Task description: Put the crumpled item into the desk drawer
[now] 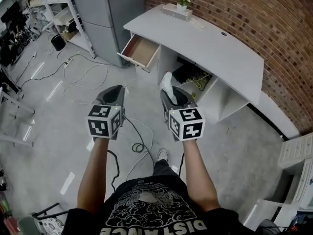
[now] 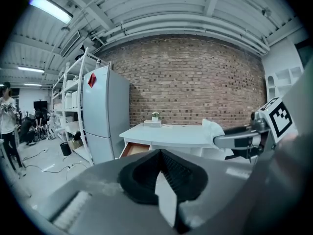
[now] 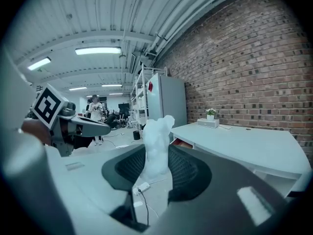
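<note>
The left tool (image 1: 113,89) is pressed together on nothing, its arm (image 1: 98,173) stretched forward and the tips dipped slightly. The open drawer (image 1: 142,51) lies ahead of both tools, well apart, under the worktop (image 1: 215,45) edge. The right tool (image 1: 172,91), alongside the left, pinches the crumpled item (image 1: 167,81) upright at its tips. Best to hold that pinch firm, carry it over the drawer's mouth, and release only once inside.

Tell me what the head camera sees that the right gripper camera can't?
Only the head view shows the person's shirt and shoe. Only the right gripper view shows ceiling lights and a faraway person. Both show the white crumpled item pinched in the right gripper, the left gripper, the desk and its little plant.
</note>
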